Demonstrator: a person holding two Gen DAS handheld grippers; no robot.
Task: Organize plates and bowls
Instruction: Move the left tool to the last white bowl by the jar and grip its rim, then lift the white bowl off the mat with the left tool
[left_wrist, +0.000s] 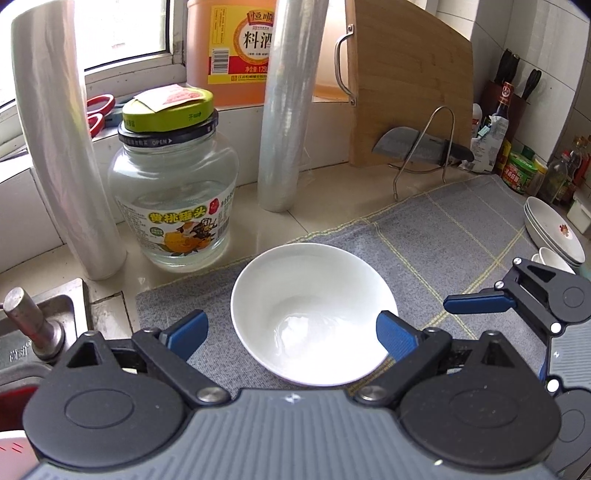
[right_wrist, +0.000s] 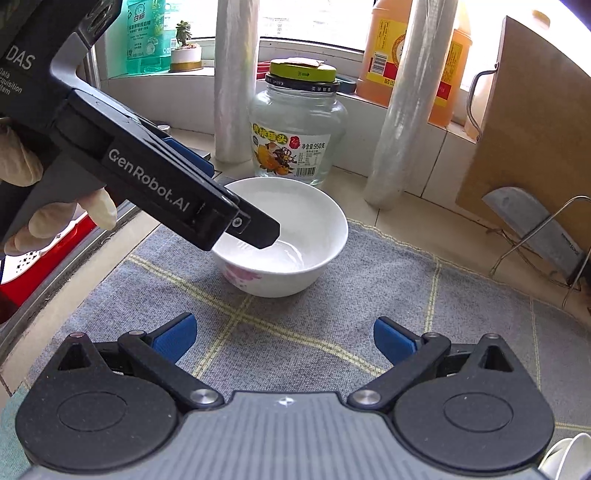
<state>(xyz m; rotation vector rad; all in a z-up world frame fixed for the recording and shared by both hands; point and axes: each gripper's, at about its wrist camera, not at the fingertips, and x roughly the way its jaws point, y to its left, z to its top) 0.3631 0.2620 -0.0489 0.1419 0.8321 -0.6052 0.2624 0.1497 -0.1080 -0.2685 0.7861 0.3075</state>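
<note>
"GenRobot.AI" is read on the left gripper (right_wrist: 255, 232), poised over a white bowl (left_wrist: 314, 314) with pink floral print, set on the grey mat (left_wrist: 443, 236). "OPEN" is printed on the jar (left_wrist: 173, 199) lid. Both the left and right gripper (right_wrist: 284, 336) fingers are spread wide, empty.

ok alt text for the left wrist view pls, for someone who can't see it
The open left tool straddles a white bowl on a grey mat, one finger at its rim. Behind stand a glass jar, two film rolls and a cutting board; the right tool and stacked plates are at right.
</note>
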